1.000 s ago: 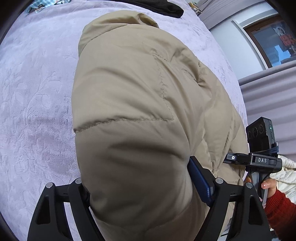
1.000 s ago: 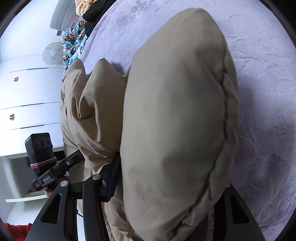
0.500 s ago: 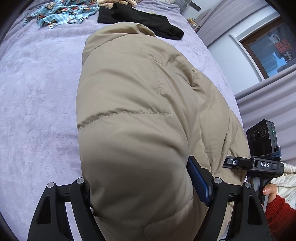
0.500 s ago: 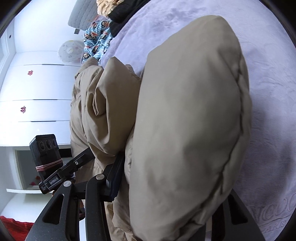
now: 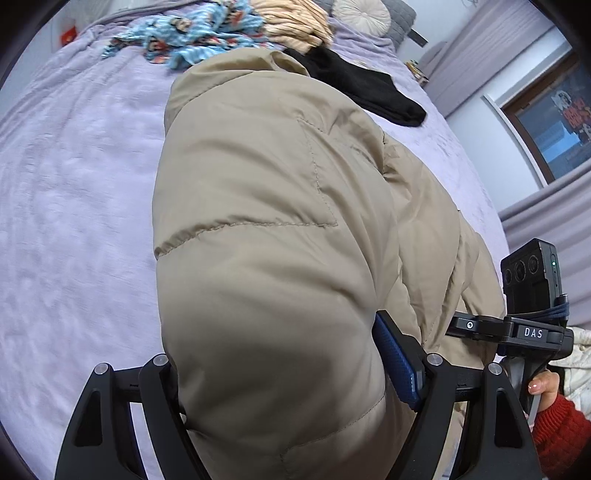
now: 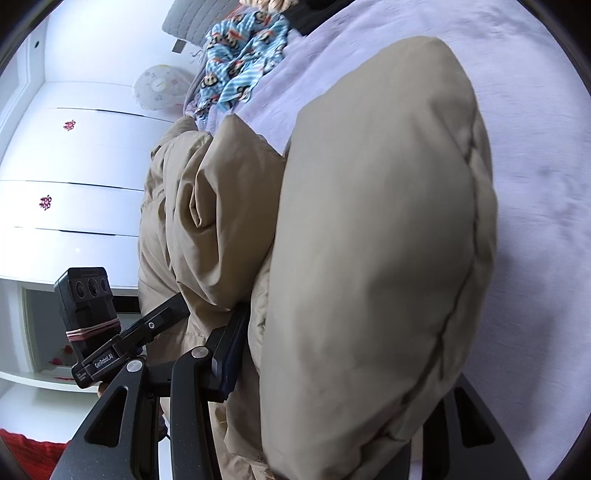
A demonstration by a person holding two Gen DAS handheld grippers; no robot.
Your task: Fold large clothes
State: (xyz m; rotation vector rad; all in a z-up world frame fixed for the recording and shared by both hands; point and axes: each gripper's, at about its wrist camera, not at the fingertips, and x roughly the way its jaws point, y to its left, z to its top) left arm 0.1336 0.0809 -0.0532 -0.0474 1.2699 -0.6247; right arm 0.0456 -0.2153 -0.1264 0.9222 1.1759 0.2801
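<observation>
A large beige puffer jacket [image 5: 280, 229] lies over the lilac bedspread [image 5: 66, 206] and fills both views. My left gripper [image 5: 280, 373] is shut on a thick fold of the jacket, its blue-padded right finger [image 5: 399, 365] pressed against the padding. In the right wrist view the jacket [image 6: 369, 258] bulges between the fingers of my right gripper [image 6: 332, 354], which is shut on it; the left finger [image 6: 229, 350] shows, the right one is mostly hidden by fabric. Each gripper shows in the other's view: the right one [image 5: 532, 317] and the left one [image 6: 96, 325].
A blue monkey-print garment [image 5: 199, 33], a peach knit [image 5: 295, 18] and a black garment [image 5: 362, 85] lie at the head of the bed. The blue garment also shows in the right wrist view [image 6: 243, 55]. White cabinets [image 6: 74, 155] stand left; a window [image 5: 554, 122] is at right.
Both grippers have lifted and tilted back with the jacket in their grip. More of the bed's head and the clothes lying there have come into view.
</observation>
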